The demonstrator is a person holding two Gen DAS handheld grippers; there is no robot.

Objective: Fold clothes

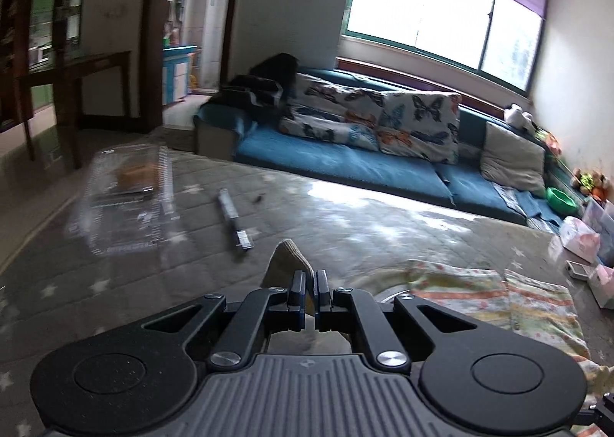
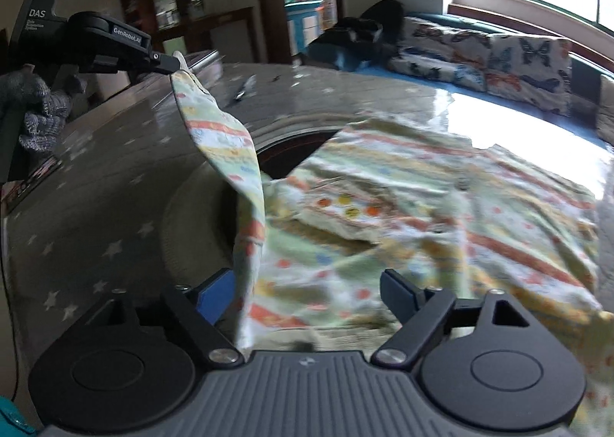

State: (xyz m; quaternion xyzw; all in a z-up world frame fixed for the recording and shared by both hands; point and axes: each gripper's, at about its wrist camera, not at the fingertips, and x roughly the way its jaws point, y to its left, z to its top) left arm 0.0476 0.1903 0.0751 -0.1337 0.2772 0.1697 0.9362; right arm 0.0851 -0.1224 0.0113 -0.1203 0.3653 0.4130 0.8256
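We are pinching a corner of the pastel striped, dotted cotton garment (image 2: 422,206) in the closed left gripper (image 2: 174,66), lifting it at ten o'clock; the wide-open, empty right gripper (image 2: 307,291) is hovering over cloth spread on the grey star-print mat (image 2: 96,176). We are keeping the raised edge taut.

Blown-out window (image 1: 441,15) daylight, tabletop (image 1: 345,214) glare, motion blur, fisheye warp.

The garment (image 2: 441,206) is pale green with orange and yellow stripes and coloured dots, the tabletop (image 1: 345,230) cover grey with white stars, the sofa (image 1: 345,164) teal, its cushions (image 1: 383,118) white with butterfly prints.
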